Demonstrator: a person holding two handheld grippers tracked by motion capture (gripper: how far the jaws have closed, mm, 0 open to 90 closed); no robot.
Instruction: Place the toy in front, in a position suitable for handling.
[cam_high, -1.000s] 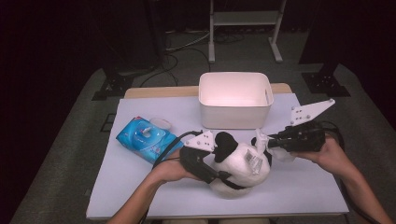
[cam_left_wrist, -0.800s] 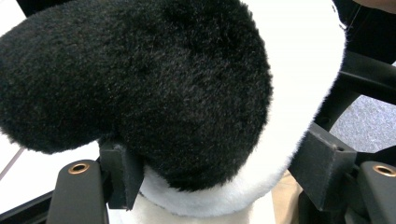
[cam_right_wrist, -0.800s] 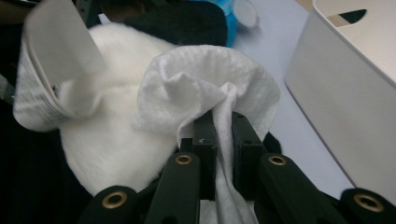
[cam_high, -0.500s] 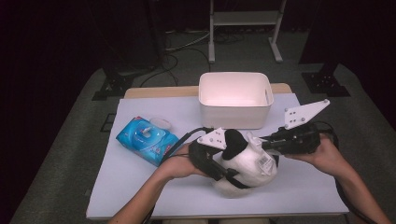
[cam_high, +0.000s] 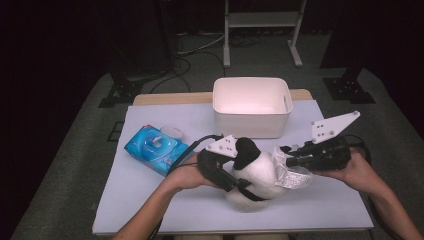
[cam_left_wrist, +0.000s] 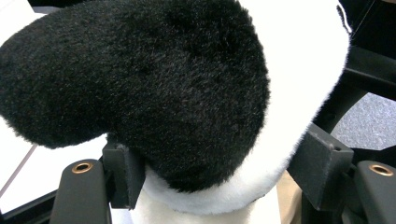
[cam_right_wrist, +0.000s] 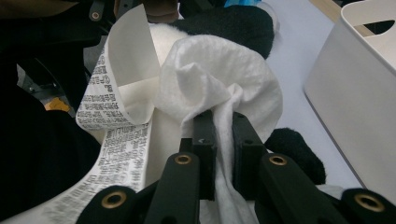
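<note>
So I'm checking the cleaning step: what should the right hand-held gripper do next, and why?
Probably rub the wipe across the white fur. The right hand-held gripper is shut on the wipe, which lies against the plush toy, and the left hand-held gripper clamps the toy steady.

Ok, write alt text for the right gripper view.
The right gripper pinches a crumpled white wipe against a black-and-white plush toy. A long printed care label curls off the toy at left, and a white bin stands on the table at right.
</note>
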